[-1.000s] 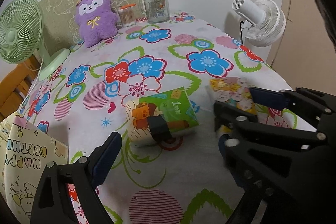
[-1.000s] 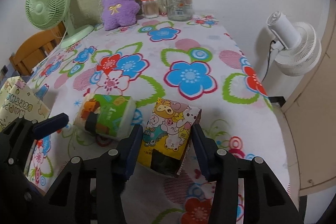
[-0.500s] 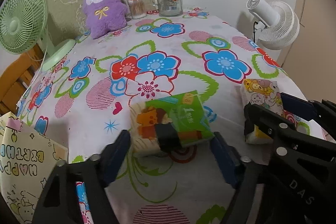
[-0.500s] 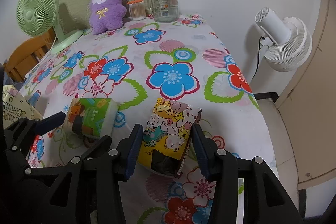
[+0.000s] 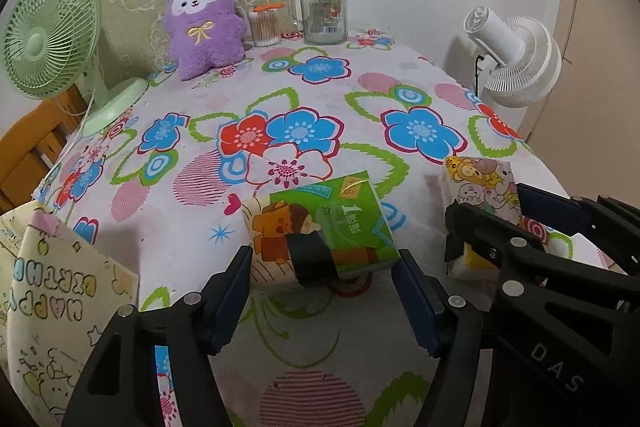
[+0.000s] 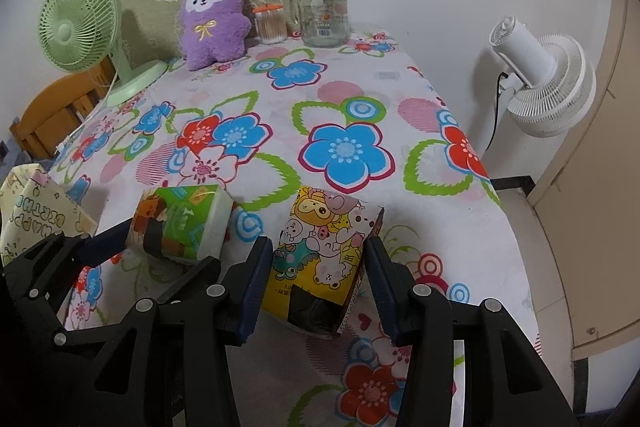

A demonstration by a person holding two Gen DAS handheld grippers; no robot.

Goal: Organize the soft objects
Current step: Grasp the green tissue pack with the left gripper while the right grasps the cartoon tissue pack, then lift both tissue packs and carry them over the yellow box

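Note:
A green tissue pack [image 5: 320, 229] lies on the flowered tablecloth [image 5: 304, 99]. My left gripper [image 5: 322, 299] is open, its fingers on either side of the pack's near end. A yellow cartoon tissue pack [image 6: 322, 255] sits between the fingers of my right gripper [image 6: 320, 287], which is closed in against its sides. The green pack also shows in the right wrist view [image 6: 182, 223], and the yellow pack in the left wrist view [image 5: 480, 183]. A purple plush toy [image 5: 204, 23] sits at the far edge.
A "Happy Birthday" paper bag [image 5: 52, 291] stands at the table's left front edge. A green fan [image 5: 52, 39], a cotton swab jar [image 5: 266, 27] and a glass mug jar [image 5: 324, 7] stand at the back. A white fan [image 5: 516, 63] stands beyond the right edge.
My left gripper has swung right and narrowed to frame the green pack. My right gripper has stayed around the yellow pack.

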